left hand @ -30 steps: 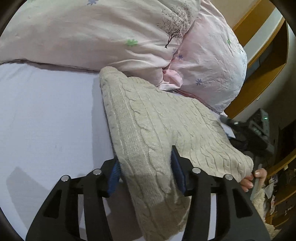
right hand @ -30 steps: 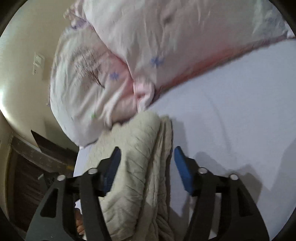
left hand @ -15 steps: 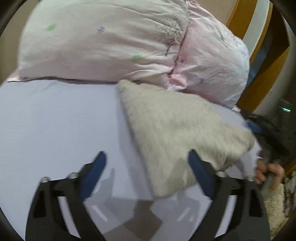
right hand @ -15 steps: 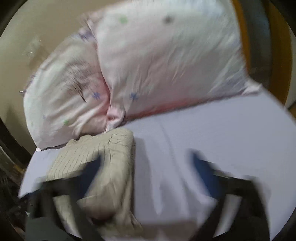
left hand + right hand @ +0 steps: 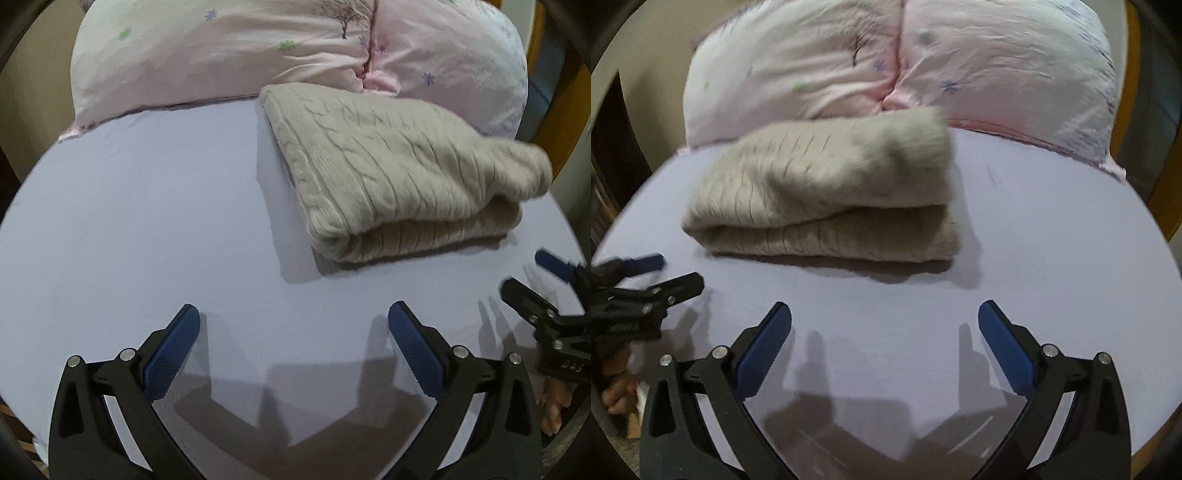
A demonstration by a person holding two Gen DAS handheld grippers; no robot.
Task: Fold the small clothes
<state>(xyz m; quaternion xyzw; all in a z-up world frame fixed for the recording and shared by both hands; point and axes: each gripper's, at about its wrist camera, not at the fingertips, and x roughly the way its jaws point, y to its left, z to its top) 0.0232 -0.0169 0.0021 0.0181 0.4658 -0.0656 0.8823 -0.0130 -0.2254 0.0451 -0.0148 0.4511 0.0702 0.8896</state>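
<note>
A beige cable-knit sweater (image 5: 388,166) lies folded in a thick stack on the lavender bed sheet (image 5: 147,221), close to the pillows. It also shows in the right wrist view (image 5: 831,192), slightly blurred. My left gripper (image 5: 293,321) is open and empty, well short of the sweater's near edge. My right gripper (image 5: 884,321) is open and empty too, back from the sweater. Each gripper shows at the edge of the other's view: the right one (image 5: 546,295) and the left one (image 5: 646,280).
Two pink flowered pillows (image 5: 258,48) lie against the far side behind the sweater, also in the right wrist view (image 5: 923,62). A wooden bed frame (image 5: 561,92) stands at the right. The sheet (image 5: 1034,258) spreads around the sweater.
Both grippers let go of the sweater, opened wide and drew back. The sweater now lies folded on the sheet, farther from both cameras.
</note>
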